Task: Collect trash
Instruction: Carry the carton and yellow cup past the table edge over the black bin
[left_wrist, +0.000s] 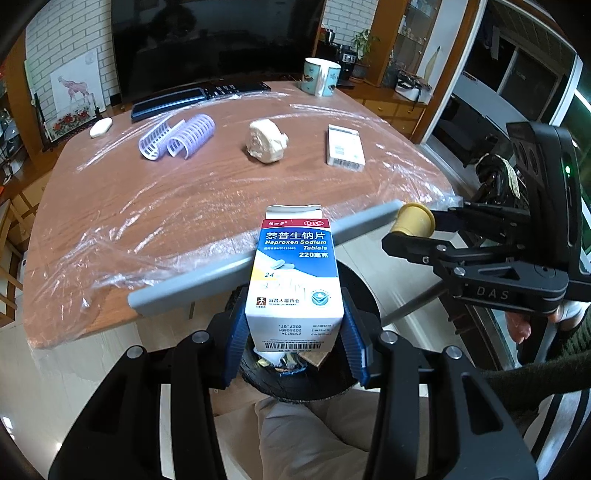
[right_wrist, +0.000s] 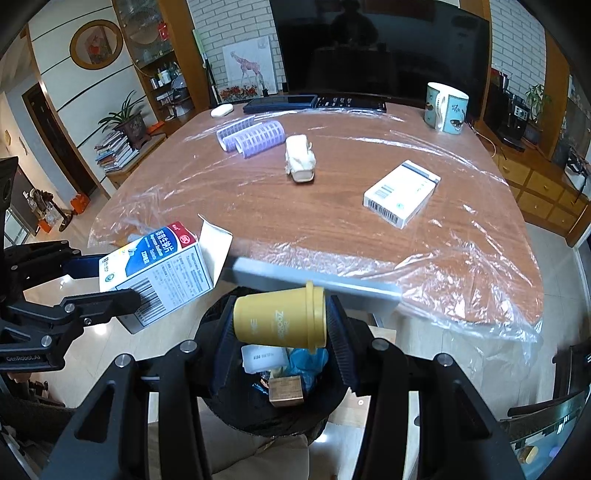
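My left gripper (left_wrist: 293, 332) is shut on a white and blue medicine box (left_wrist: 293, 280), open at its far flap, above a black trash bin (left_wrist: 354, 291) lined with a bag. The box also shows in the right wrist view (right_wrist: 159, 273). My right gripper (right_wrist: 280, 332) is shut on a yellow cup (right_wrist: 280, 319) lying sideways over the same bin (right_wrist: 273, 413), which holds several scraps. The cup also shows in the left wrist view (left_wrist: 413, 219). On the table lie a crumpled beige tissue (left_wrist: 266, 142) and a white carton (left_wrist: 345, 147).
The wooden table (right_wrist: 325, 218) is covered in clear plastic film. On it are two purple hair rollers (left_wrist: 177, 136), a teal mug (left_wrist: 320, 76), a remote and dark case (left_wrist: 199, 96), and a small white case (left_wrist: 100, 127). A grey bar (left_wrist: 236, 258) runs along the near edge.
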